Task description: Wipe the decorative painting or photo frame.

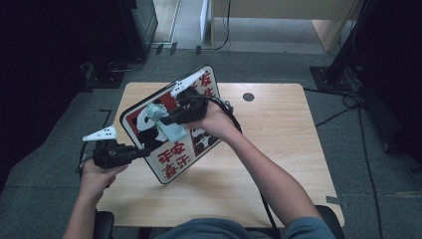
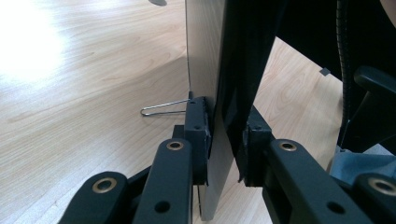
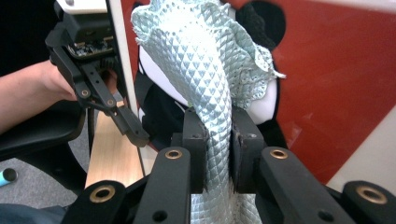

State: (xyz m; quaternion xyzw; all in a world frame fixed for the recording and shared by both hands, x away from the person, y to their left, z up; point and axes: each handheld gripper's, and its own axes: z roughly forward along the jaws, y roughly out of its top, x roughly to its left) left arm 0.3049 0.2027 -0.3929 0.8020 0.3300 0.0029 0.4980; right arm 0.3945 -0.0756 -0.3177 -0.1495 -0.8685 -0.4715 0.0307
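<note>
Above wooden table: left gripper clamping tilted panda sign by its lower-left edge, forearm entering bottom-left; right gripper pinching pale-green cloth against sign's face, arm reaching across.

Cloth on board above table

The high view is evenly lit from above over the table, with dark, underexposed corners at ten and two o'clock and soft detail throughout. In the left gripper view, a white glare burns out the wood at ten o'clock (grain lost there), and the near jaws are slightly soft. The right gripper view is bright and sharp on the cloth, its background blurred.
</note>
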